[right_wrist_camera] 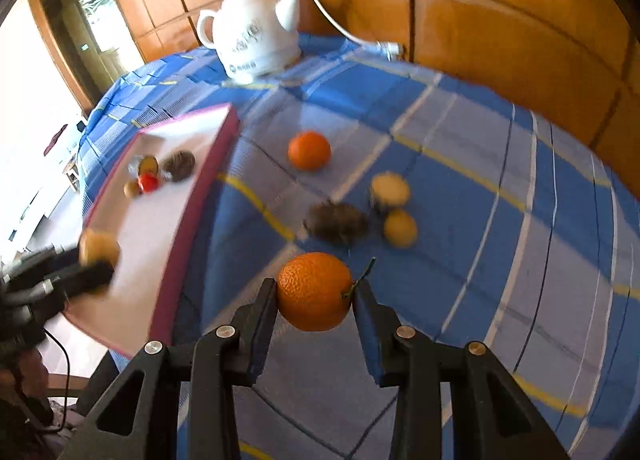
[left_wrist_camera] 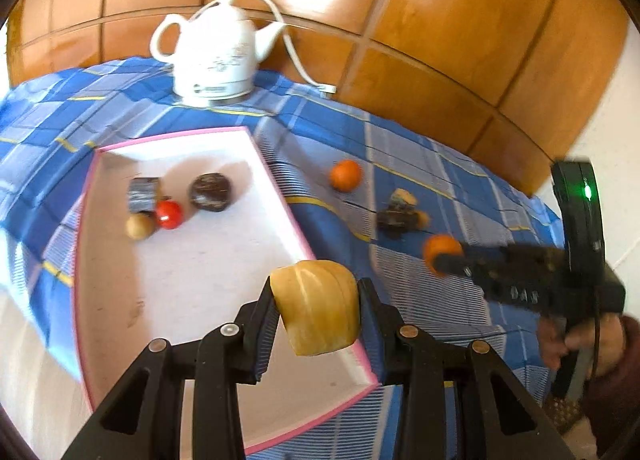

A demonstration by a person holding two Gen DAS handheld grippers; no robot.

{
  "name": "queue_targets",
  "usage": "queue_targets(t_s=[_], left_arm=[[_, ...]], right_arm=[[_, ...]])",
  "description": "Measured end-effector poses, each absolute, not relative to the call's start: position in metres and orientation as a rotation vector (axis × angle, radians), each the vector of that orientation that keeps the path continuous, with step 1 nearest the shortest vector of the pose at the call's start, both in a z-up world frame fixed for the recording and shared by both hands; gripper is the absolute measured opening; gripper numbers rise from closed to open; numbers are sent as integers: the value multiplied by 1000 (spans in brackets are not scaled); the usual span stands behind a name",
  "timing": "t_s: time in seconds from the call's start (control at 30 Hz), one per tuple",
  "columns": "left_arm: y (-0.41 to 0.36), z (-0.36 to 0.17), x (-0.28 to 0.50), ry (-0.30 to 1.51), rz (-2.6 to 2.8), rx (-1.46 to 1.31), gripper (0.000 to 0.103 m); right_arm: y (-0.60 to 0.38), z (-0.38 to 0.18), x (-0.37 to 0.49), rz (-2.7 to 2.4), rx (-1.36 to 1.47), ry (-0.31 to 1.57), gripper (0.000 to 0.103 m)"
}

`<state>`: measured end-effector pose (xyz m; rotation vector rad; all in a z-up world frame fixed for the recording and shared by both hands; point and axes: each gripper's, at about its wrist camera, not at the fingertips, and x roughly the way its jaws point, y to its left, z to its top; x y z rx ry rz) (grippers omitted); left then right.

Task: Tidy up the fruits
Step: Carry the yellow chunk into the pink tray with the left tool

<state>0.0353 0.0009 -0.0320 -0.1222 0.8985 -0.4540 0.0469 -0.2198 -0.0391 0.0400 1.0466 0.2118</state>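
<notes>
A: Two grippers, two fruits. From the left wrist we see our left gripper point(left_wrist_camera: 316, 310) clamped on a yellow ribbed fruit point(left_wrist_camera: 318, 308) above the white tray point(left_wrist_camera: 276, 179).

B: From the right wrist, our right gripper point(right_wrist_camera: 314, 294) pinches an orange point(right_wrist_camera: 314, 292) over the blue checked cloth point(right_wrist_camera: 500, 219), beside the tray's edge.
</notes>
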Motion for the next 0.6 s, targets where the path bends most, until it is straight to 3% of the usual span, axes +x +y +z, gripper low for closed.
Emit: queue_targets(t_s=[0.6], left_arm=[[13, -34, 32, 907, -396, -126, 38]], right_arm=[[-238, -68, 39, 181, 175, 1068, 38]])
